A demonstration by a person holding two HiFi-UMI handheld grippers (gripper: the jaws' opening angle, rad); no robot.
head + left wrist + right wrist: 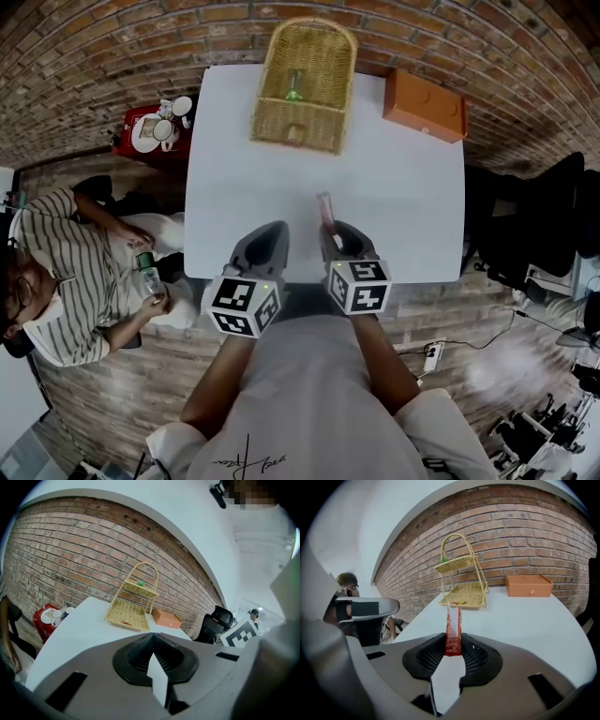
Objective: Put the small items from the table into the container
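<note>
Red sachet [452, 625] juts lengthwise from the clamping right tongs [452, 644], tip toward the two-tier wicker basket [471, 592]; left tongs [153, 641] closed, empty.

Left gripper [152, 638] has jaws together (empty); right gripper [453, 645] jaws clamp a red sachet [452, 625].

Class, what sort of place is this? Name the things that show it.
Probably an office or lab workspace: a white table, a black office chair beside it and a bare brick wall.

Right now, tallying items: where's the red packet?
Head view, just right of centre: the red packet is pinched in the right gripper's fingers, over the table's near edge.
</note>
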